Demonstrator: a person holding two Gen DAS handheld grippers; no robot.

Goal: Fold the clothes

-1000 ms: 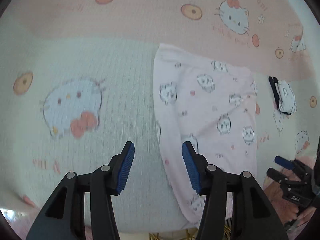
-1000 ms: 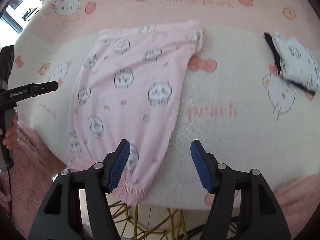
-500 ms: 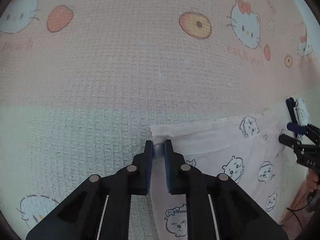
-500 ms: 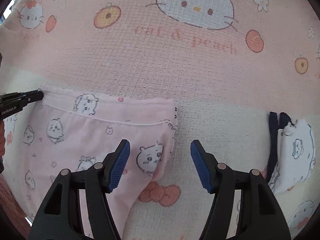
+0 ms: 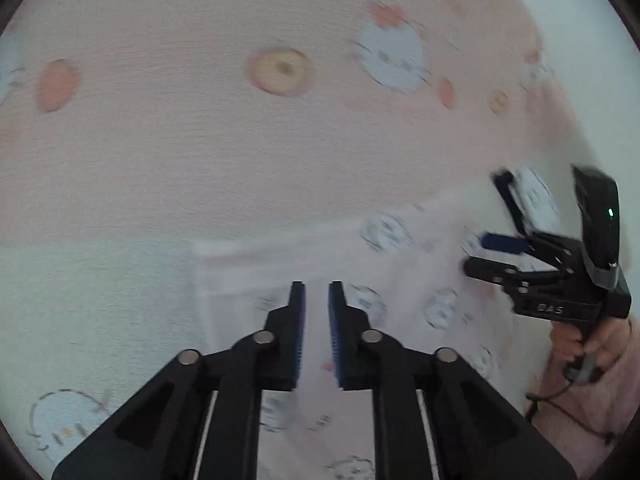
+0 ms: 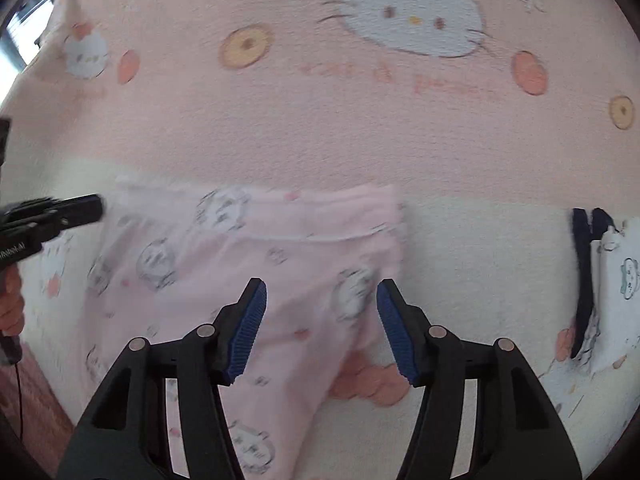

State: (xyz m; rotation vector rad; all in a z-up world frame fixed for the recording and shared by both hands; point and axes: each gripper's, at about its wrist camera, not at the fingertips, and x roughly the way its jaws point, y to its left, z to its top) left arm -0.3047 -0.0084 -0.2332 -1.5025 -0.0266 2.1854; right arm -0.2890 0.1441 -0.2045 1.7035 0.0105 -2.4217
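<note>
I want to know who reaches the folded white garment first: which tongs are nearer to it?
Right. The right tongs hover open over the pink pants, just left of the white garment. The left tongs are at the pants' far edge.

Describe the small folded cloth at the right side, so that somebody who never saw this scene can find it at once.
Start from the large pink and cream cat-print blanket that covers the surface. On its cream part lie the spread pink trousers; look to their right, near the picture's edge. The folded cloth there is white with a dark navy edge, much smaller than the trousers.
</note>
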